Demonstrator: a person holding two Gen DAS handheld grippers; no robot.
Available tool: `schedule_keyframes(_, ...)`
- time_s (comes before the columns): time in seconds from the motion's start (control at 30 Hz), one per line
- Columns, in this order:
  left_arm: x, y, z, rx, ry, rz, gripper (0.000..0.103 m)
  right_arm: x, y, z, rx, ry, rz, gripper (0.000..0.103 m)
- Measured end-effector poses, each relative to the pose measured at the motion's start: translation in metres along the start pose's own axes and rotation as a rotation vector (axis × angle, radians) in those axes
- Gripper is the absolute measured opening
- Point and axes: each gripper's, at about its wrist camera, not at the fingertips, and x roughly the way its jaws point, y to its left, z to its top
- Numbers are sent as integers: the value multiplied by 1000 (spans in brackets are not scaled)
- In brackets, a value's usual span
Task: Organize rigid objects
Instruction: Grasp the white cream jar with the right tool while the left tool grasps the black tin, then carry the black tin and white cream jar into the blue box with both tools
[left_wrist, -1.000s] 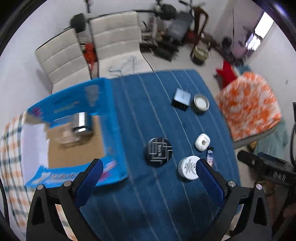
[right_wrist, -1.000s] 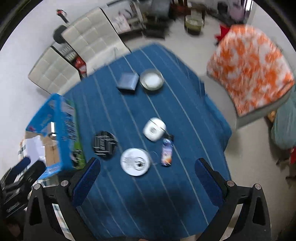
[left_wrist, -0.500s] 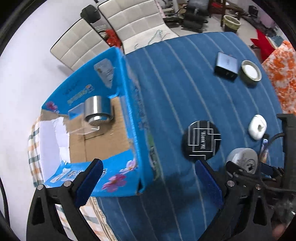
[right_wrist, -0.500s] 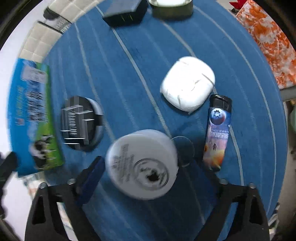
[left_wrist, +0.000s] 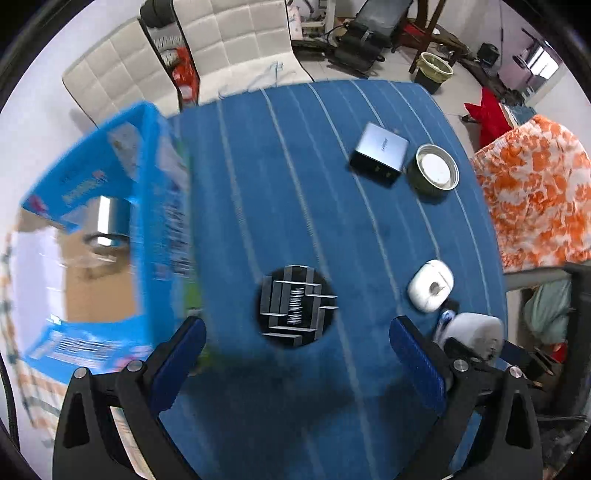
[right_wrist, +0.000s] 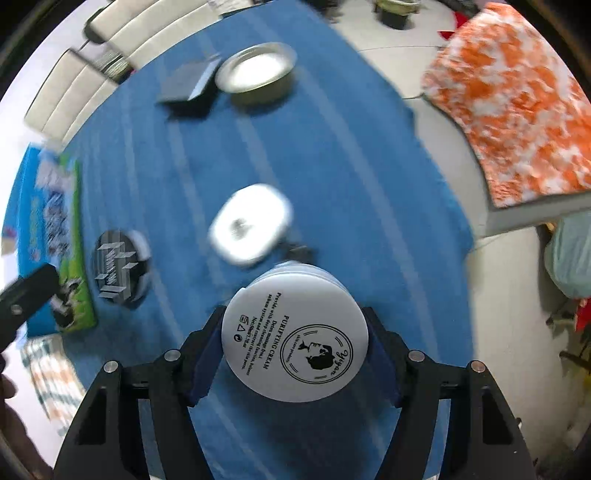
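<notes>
Gripping a white cream jar (right_wrist: 294, 341) from both sides, the right gripper (right_wrist: 295, 350) has its jaws clamped on the jar's wall, the printed lid facing the camera. Whether the jar touches the bench (right_wrist: 369, 184) or is raised off it cannot be told from this view. Just beyond the jar lies a white rounded case (right_wrist: 251, 229), blurred, and farther off a grey box (right_wrist: 186, 85) sits just beside a round metal tin (right_wrist: 258, 74).

The left gripper (left_wrist: 295, 365) has its jaws wide apart with nothing between them (only blue striped cloth shows in the gap). Ahead of it on the bench lies a black round disc (left_wrist: 295, 302) with a pale geometric print. To its left stands an open blue cardboard box (left_wrist: 110, 229), a shiny metal cylinder (left_wrist: 109, 225) inside on the brown floor of the box. At the bench's right edge an orange-and-white patterned cover (left_wrist: 535, 195) shows.
</notes>
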Motion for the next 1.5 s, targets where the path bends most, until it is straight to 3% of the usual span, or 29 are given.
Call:
schedule_keyframes(0.1,31,-12,1,-9,87,-34,101,2,-22,5,39,-1,-33,72)
schedule_keyframes(0.27,83,-15,6,-23,171,34,101,9,-35,13,78,13,-40,72)
schedule_keyframes(0.37,96,-15,11,-2,145,117,103,14,-35,13,77,19,-32,72)
schedule_keyframes(0.5,107,-15,12,24,151,83,92,23,-23,11,67,21,-17,72)
schedule_keyframes(0.6,106,-10,10,-16,134,26,85,26,-15,11,68,17,-8,72)
schedule_keyframes(0.67,101,-10,6,-11,119,16,74,25,-8,12,58,6,-16,72)
schedule_keyframes(1.03,71,-12,-28,21,85,8,74,11,9,15,-6,-28,-47,72)
schedule_keyframes(1.27,12,-6,-47,60,-18,-9,74,-15,19,10,-46,-78,-41,71)
schedule_keyframes(1.43,-32,16,-55,51,-86,-30,74,-49,36,2,-89,-147,-34,72)
schedule_keyframes(1.5,-46,34,-44,46,-110,-37,74,-66,47,-4,-106,-172,-22,71)
